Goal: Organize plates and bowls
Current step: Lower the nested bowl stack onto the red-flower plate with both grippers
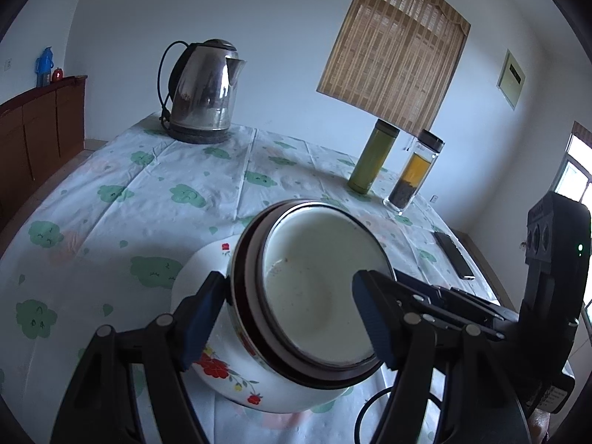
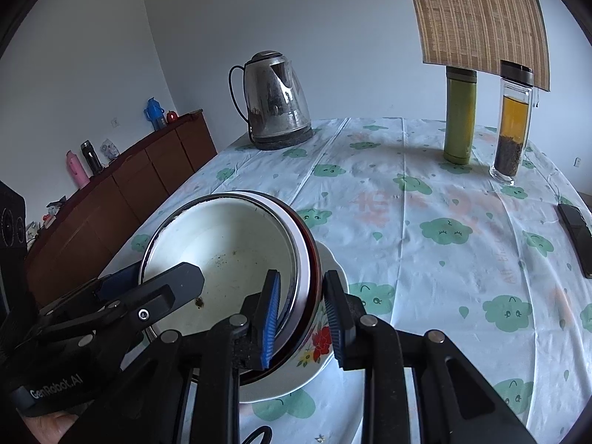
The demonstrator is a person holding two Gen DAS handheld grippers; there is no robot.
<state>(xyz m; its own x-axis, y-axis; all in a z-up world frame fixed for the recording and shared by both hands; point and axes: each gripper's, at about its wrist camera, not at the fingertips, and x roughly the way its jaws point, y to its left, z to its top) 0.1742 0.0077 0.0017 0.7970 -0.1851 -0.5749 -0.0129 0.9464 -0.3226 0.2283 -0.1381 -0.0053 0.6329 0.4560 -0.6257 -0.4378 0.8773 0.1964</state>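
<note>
The two grippers hold one floral enamel bowl point(image 1: 281, 336) between them, tilted so that its mouth faces both wrist cameras. The bowl has a dark rim band, a white interior with some specks of residue, and red flower decoration on its outer wall.

Left gripper point(image 1: 288, 318): jaws moderately wide. One pad sits against the outer wall at the left of the rim, the other reaches inside the bowl on the right, so the wall and part of the mouth lie between the pads. Whether both pads press firmly cannot be confirmed from this view.

Right gripper point(image 2: 303, 318): jaws narrow, closed across the bowl's rim. The blue-faced pad lies inside the bowl, the other pad outside against the flowered wall. This reads as a firm pinch on the rim edge.

Location of the bowl: above a white plate point(image 2: 333, 259) that lies on the cloud-print tablecloth point(image 2: 444, 229) at the near edge of the table. The bowl's lower side appears to meet or nearly meet the plate; contact cannot be settled.

Governing relation: the bowl's axis is tipped toward the grippers and not upright, with the plate directly beneath and slightly beyond it. Both grippers are on the bowl; the right one has the more definite hold. In my judgement, the coming move is to level the bowl and seat it centred on the plate.

Other items stand well apart at the far side: electric kettle point(image 1: 201, 92), green flask point(image 1: 372, 159), glass tea bottle point(image 1: 414, 172), and a phone point(image 1: 453, 255) at the right edge.
</note>
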